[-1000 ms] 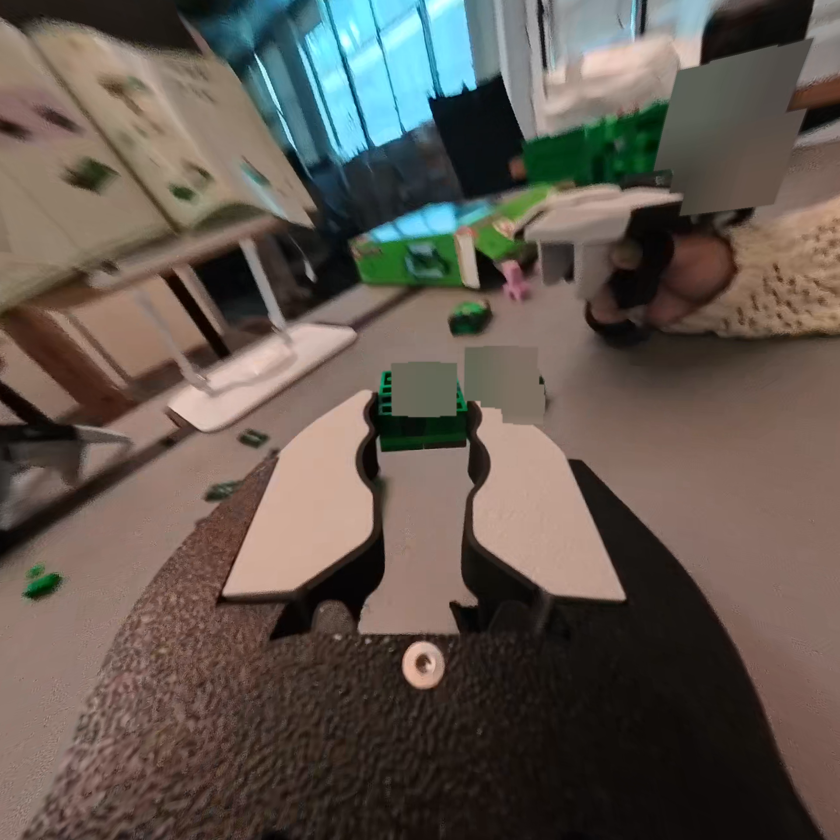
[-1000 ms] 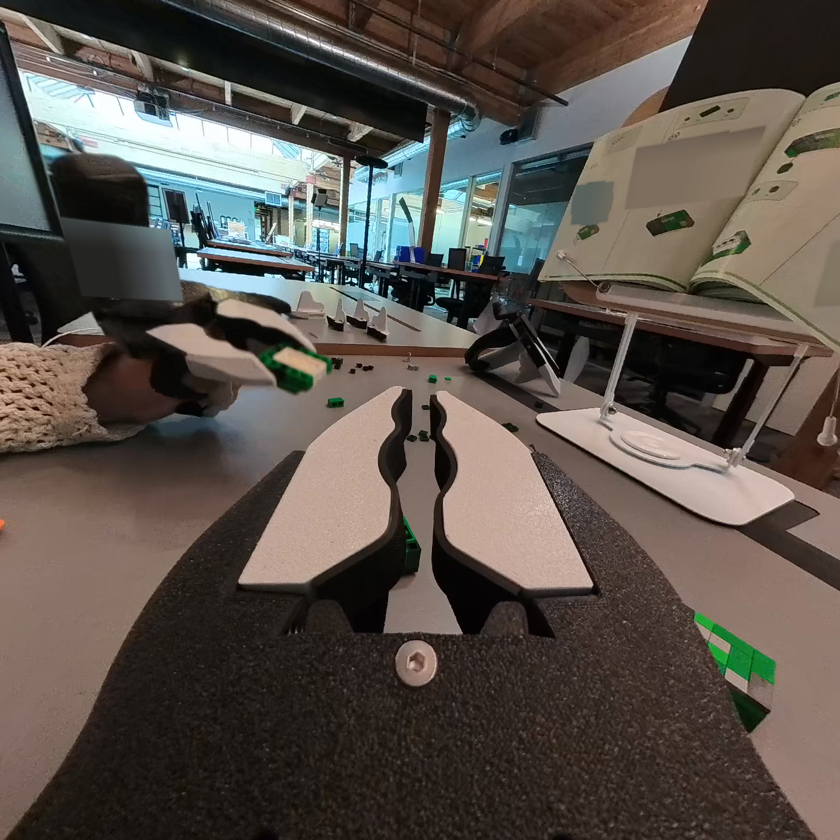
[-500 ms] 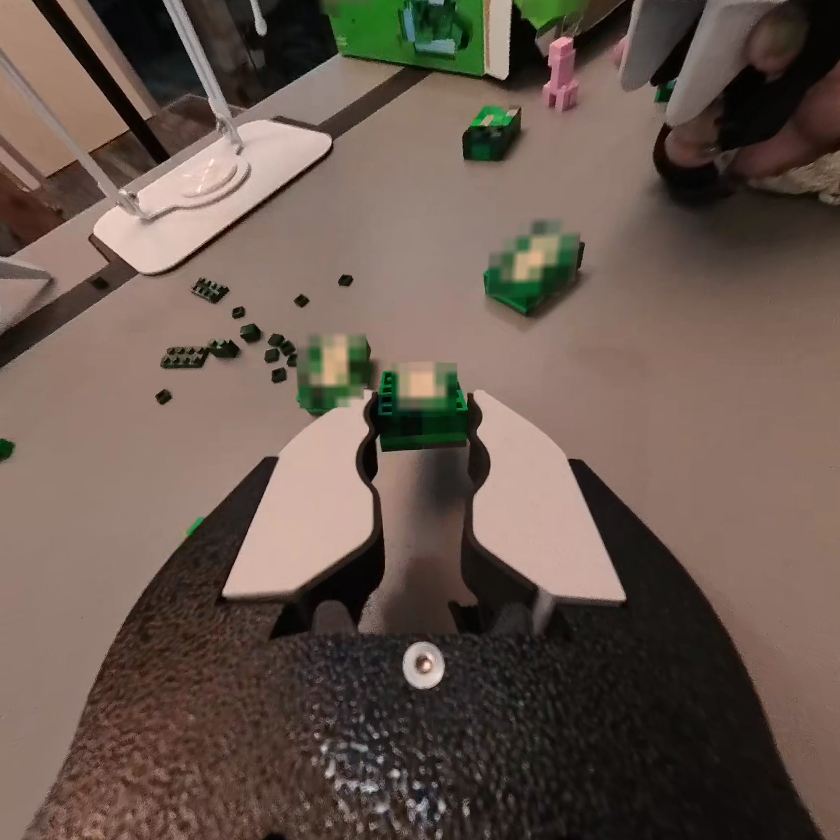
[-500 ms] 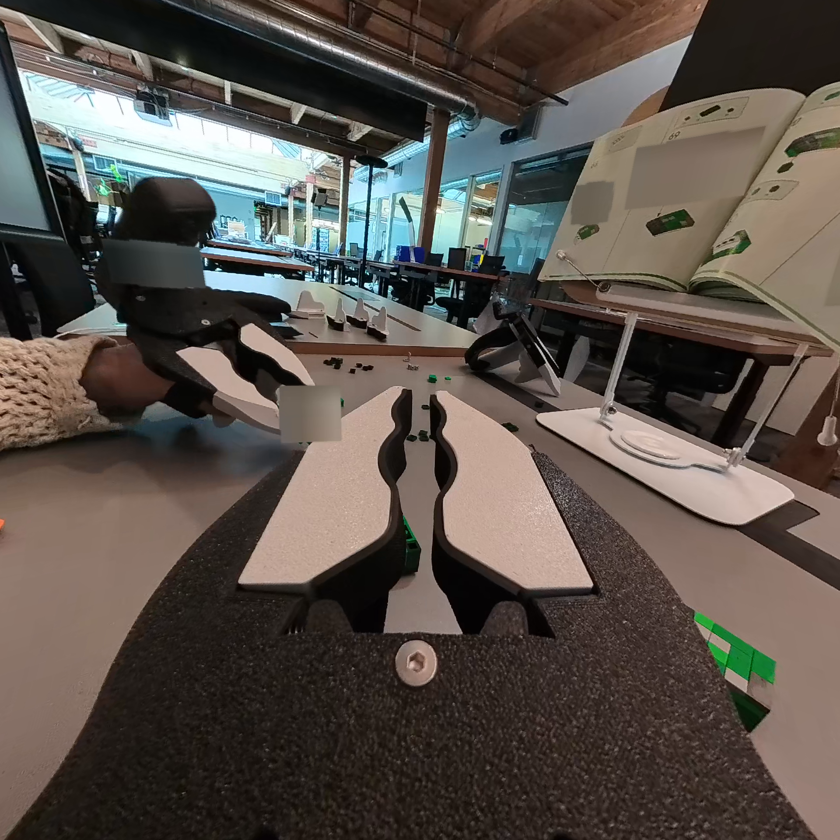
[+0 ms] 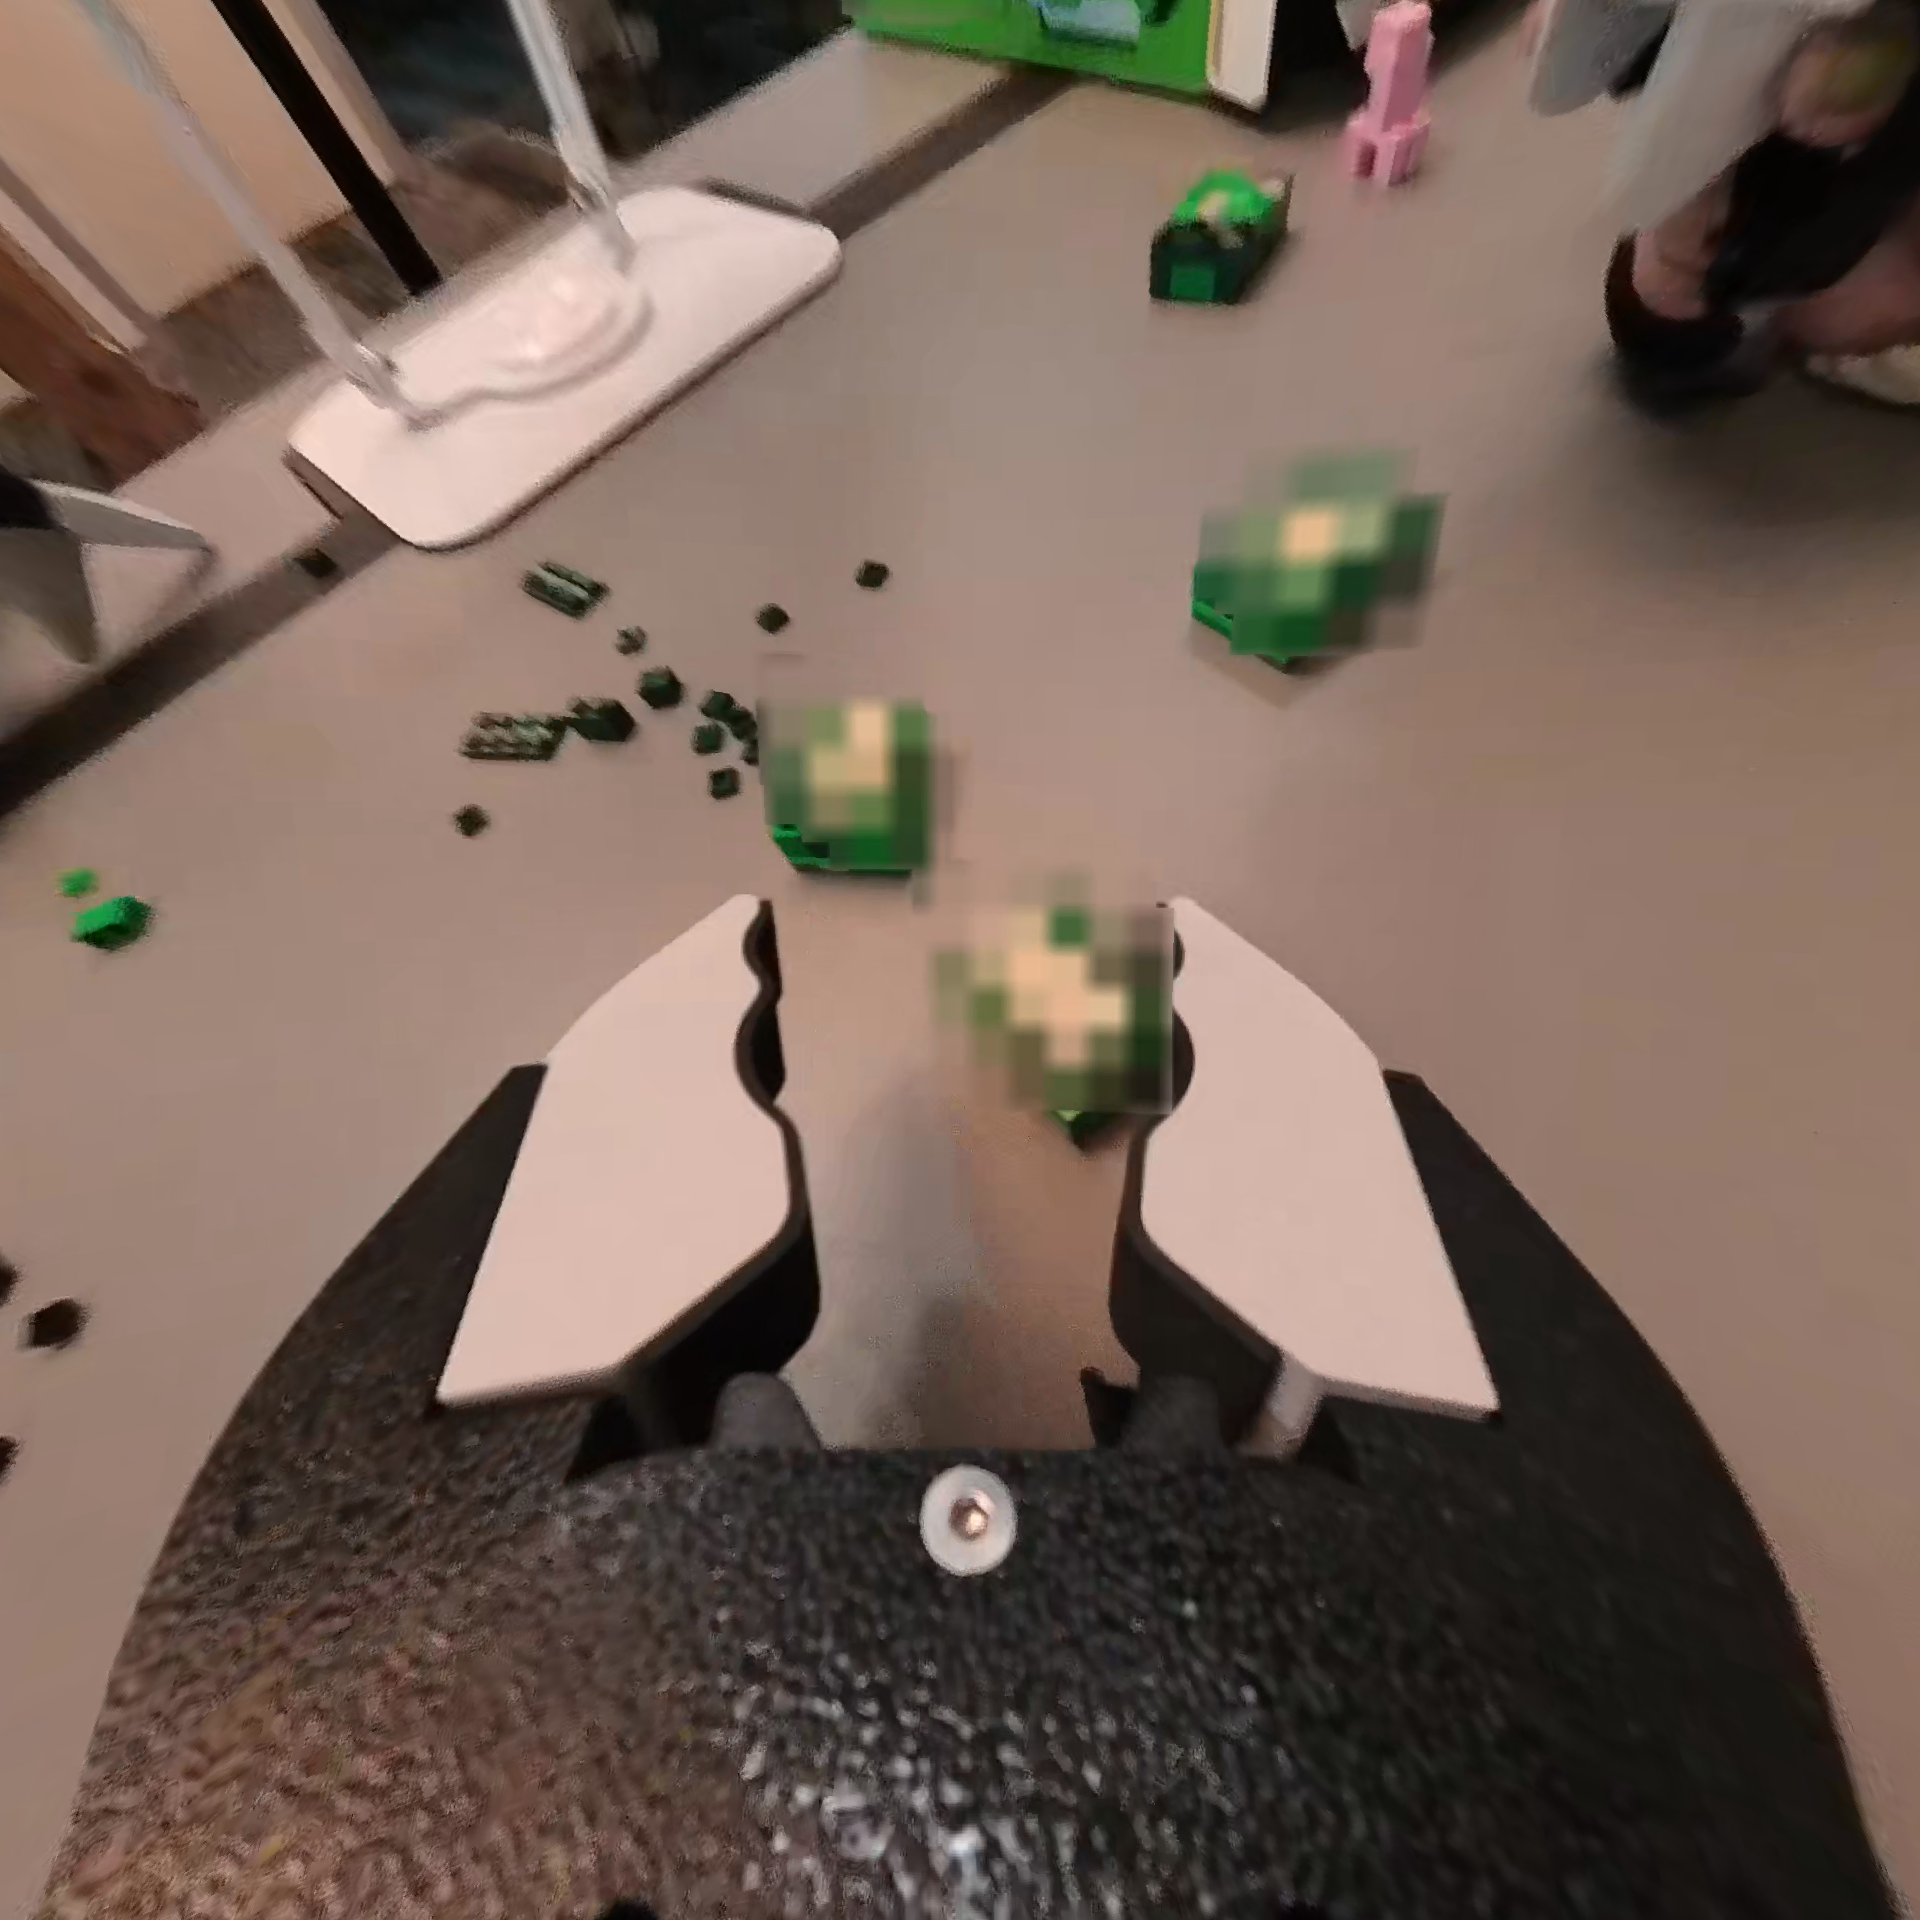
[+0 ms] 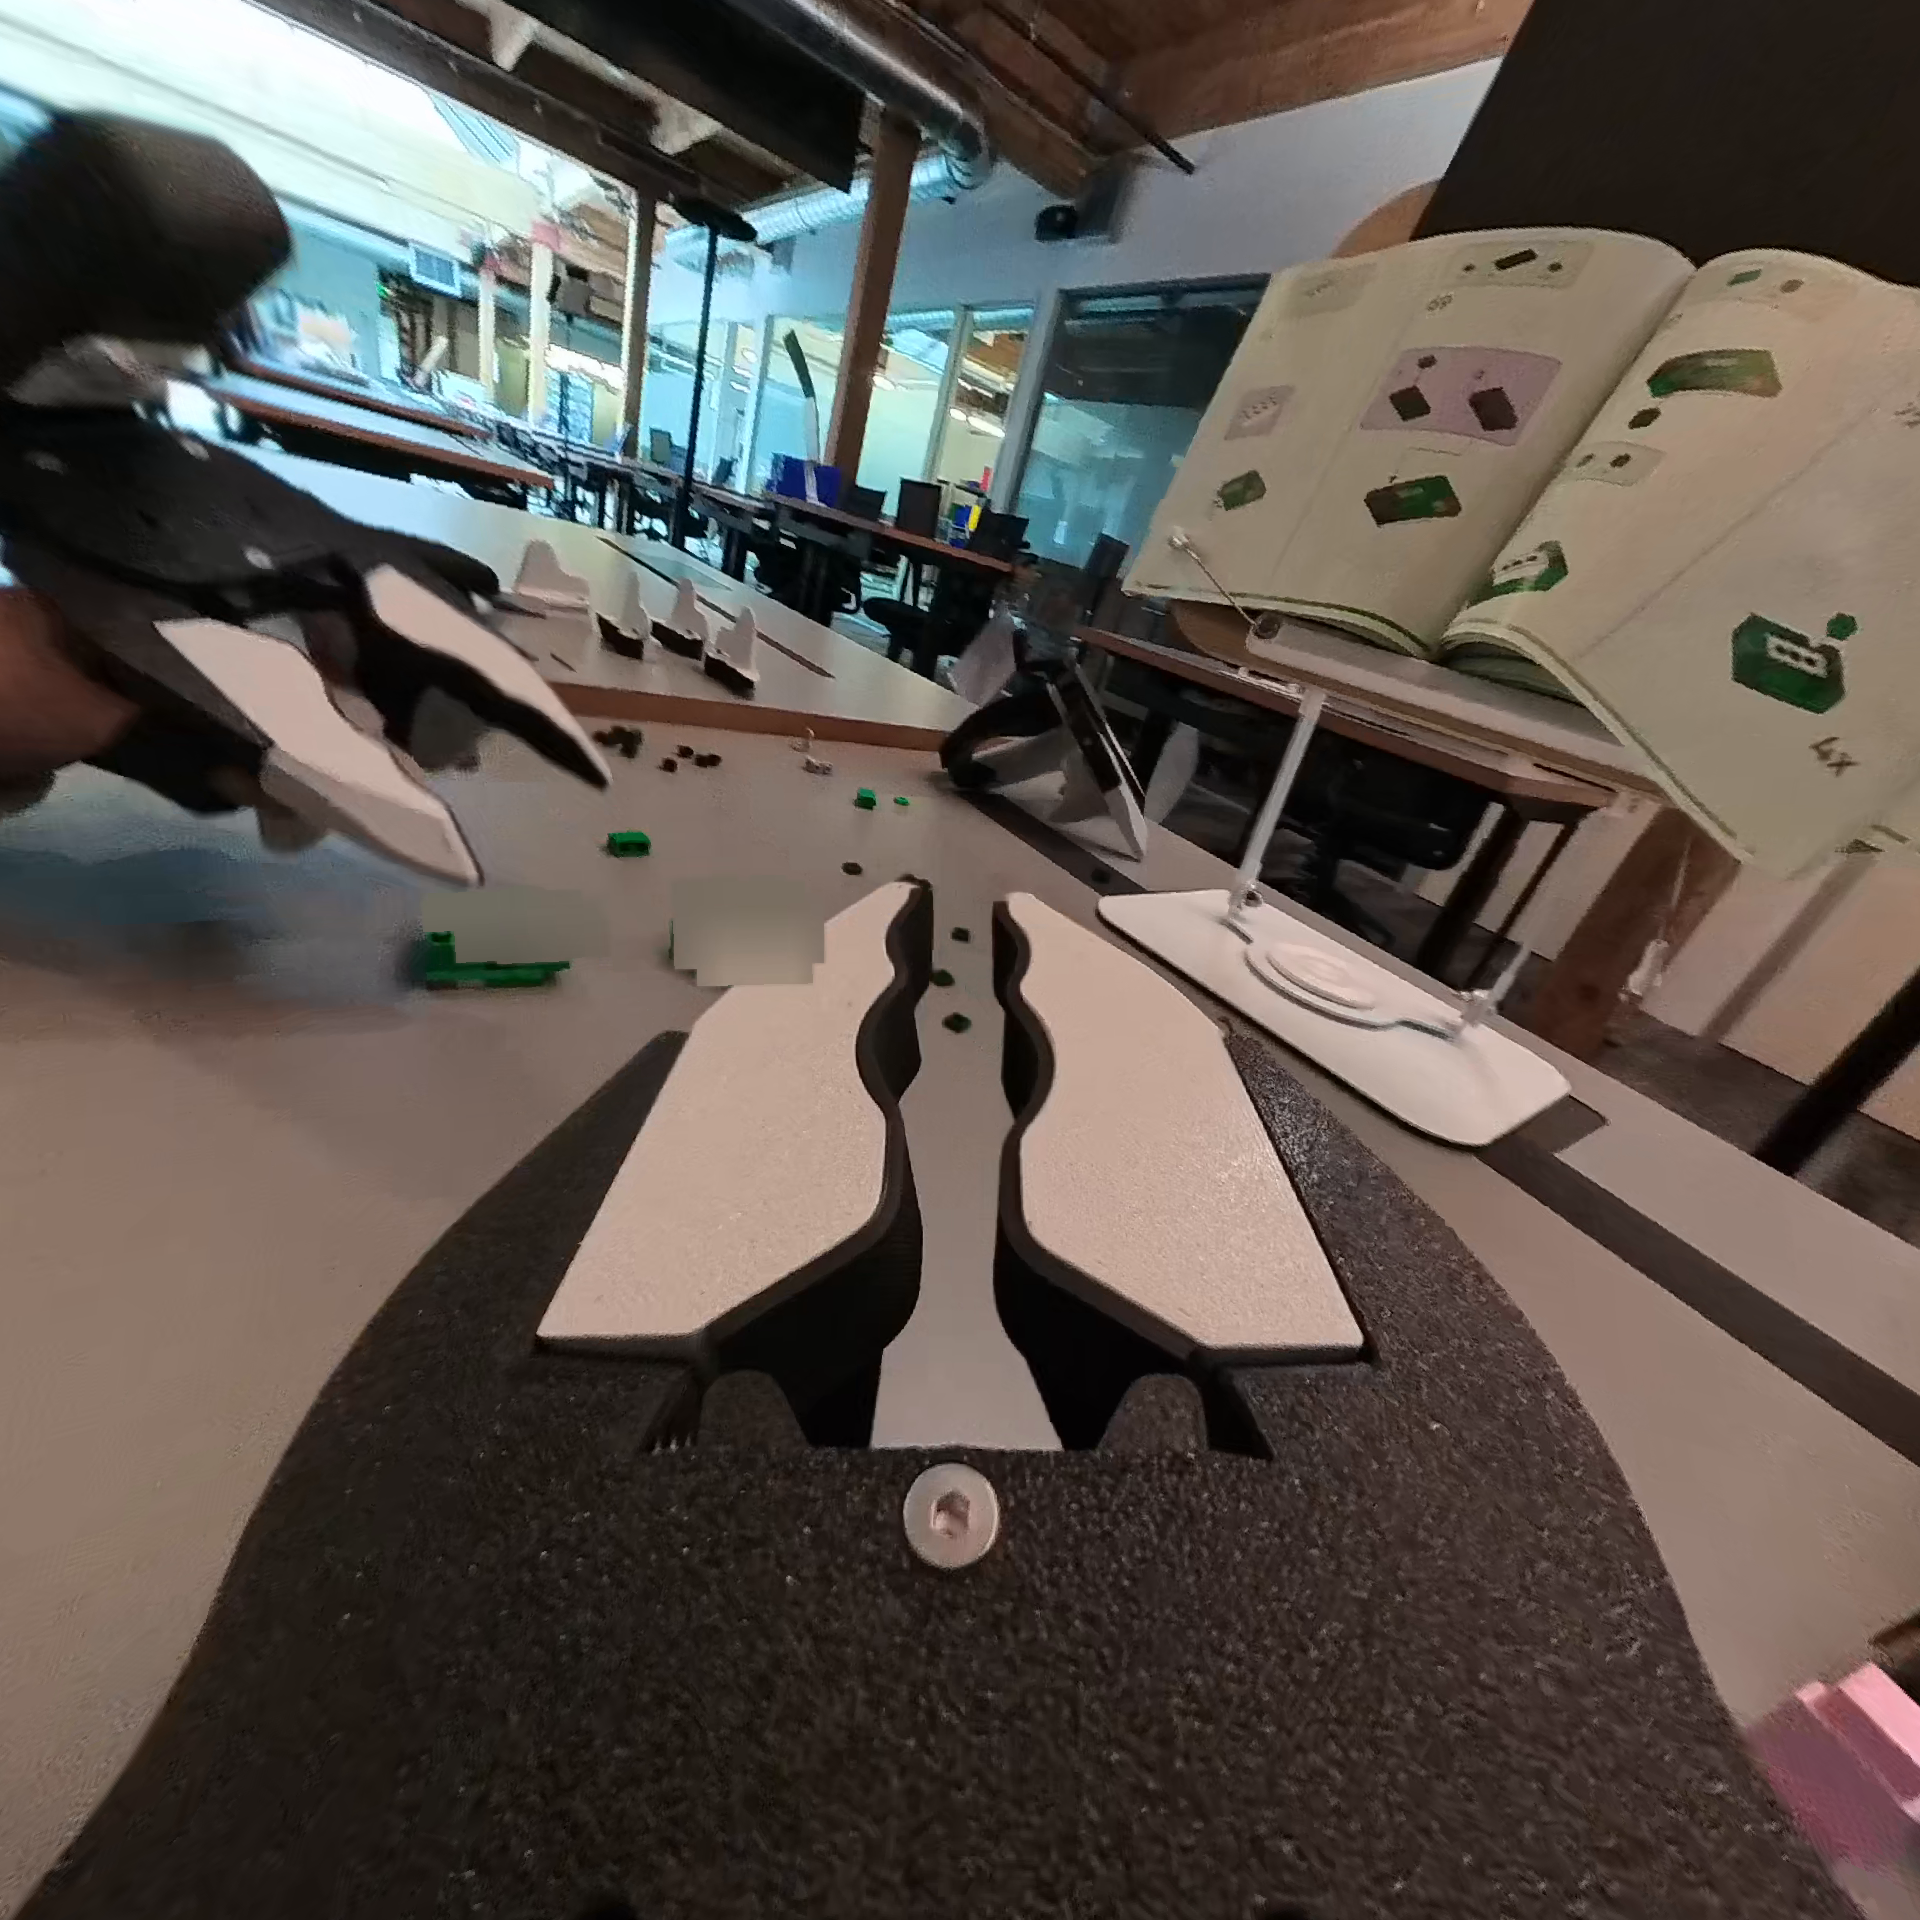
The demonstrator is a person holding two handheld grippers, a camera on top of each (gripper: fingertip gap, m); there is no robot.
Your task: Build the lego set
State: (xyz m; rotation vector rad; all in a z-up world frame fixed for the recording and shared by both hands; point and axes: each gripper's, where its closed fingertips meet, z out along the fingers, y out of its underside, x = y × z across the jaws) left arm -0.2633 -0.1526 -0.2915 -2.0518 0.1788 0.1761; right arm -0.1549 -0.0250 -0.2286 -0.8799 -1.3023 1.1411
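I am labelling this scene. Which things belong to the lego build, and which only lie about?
For the build:
- green brick block between the open left gripper fingers
- loose dark green bricks
- open instruction booklet

Lying about:
- pink brick figure
- spare white gripper fingers

I can't see the tops of three green lego blocks (image 5: 1311, 566) on the table (image 5: 1351, 935); blocky patches cover them. One patch sits by my left gripper (image 5: 966, 935), and only a green corner pokes out under it. Far up, the other hand (image 5: 1766, 239) is smeared and cut off by the edge. On my right camera, a pink thing (image 6: 1849, 1766) is chopped off at the corner, maybe a lego piece. The tiny dark bits (image 5: 665, 686) are too small to tell apart.
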